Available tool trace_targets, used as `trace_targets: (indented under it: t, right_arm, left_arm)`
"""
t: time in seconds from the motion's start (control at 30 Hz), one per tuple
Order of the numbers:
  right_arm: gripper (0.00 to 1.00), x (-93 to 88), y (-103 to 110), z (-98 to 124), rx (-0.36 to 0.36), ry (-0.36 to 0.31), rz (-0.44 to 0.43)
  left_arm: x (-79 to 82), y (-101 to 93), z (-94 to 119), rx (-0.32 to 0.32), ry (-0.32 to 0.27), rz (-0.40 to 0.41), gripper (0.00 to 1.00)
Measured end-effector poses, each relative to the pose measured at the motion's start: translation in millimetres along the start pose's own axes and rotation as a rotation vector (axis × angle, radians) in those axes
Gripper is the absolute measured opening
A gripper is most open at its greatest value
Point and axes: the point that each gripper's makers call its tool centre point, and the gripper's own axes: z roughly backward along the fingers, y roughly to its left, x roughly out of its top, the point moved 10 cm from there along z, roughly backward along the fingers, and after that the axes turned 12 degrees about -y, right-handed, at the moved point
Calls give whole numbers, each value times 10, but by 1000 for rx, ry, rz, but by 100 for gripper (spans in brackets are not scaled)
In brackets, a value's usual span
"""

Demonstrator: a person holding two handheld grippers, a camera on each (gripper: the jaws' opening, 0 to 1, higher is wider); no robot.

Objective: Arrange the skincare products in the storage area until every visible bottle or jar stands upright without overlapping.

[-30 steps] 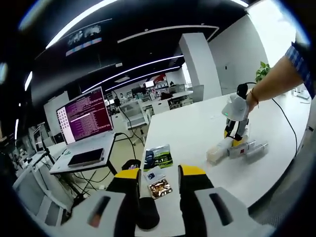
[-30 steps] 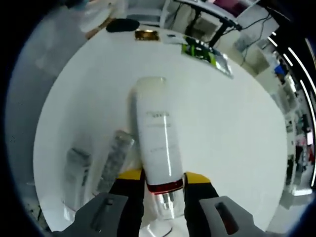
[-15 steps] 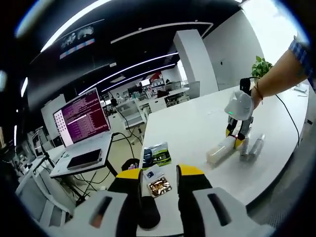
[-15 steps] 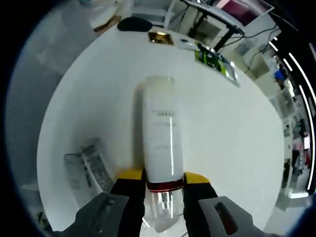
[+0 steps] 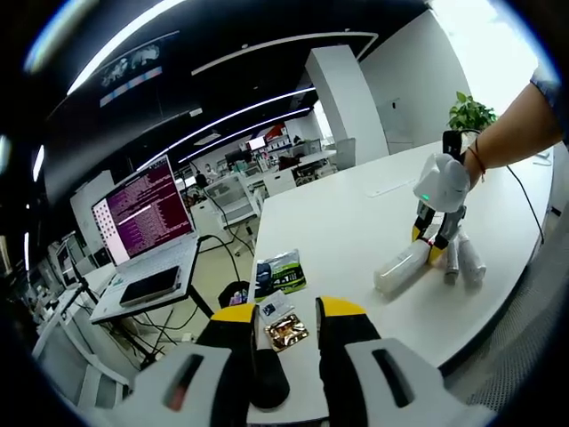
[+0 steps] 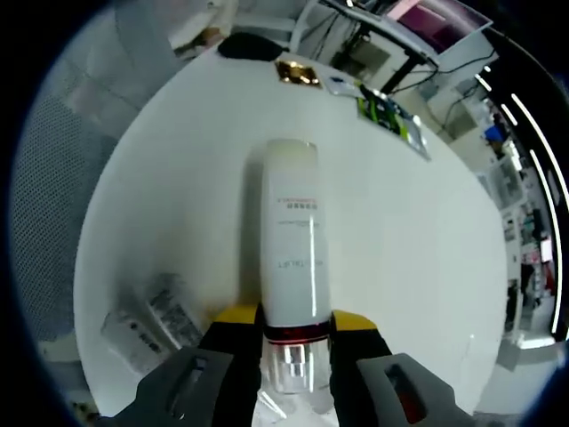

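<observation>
A tall white bottle (image 6: 292, 236) with a red band and a clear cap (image 6: 298, 378) is held at its neck by my right gripper (image 6: 295, 331), which is shut on it. In the left gripper view the same white bottle (image 5: 400, 267) slants low over the white table (image 5: 347, 231), its neck end raised in the right gripper (image 5: 436, 242). Two small clear bottles (image 6: 151, 316) lie on the table beside it, and these small bottles (image 5: 462, 262) are just right of the gripper. My left gripper (image 5: 289, 311) hovers open near the table's end, with nothing between its jaws.
A gold packet (image 5: 286, 331), a small card (image 5: 274, 309) and a green packet (image 5: 283, 270) lie at the table's near end. A black object (image 5: 233, 294) sits at its edge. An open laptop (image 5: 151, 213) stands on a side desk to the left. A potted plant (image 5: 469, 114) is far back.
The right gripper has kept its hold and carried the white bottle a little away from the two small bottles. The left gripper's jaws have not moved.
</observation>
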Motion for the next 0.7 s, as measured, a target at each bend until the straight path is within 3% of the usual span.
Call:
trace_targets:
  t: [0.37, 0.63, 0.7]
  right_arm:
    - [25, 67, 193, 15, -19, 2, 19]
    - [25, 90, 298, 34, -69, -17, 52]
    - [25, 110, 325, 54, -51, -21, -4]
  left_arm:
    - [1, -21, 1, -7, 15, -3, 21]
    - [-7, -18, 5, -26, 22, 51, 23]
    - [13, -43, -3, -64, 22, 46, 26]
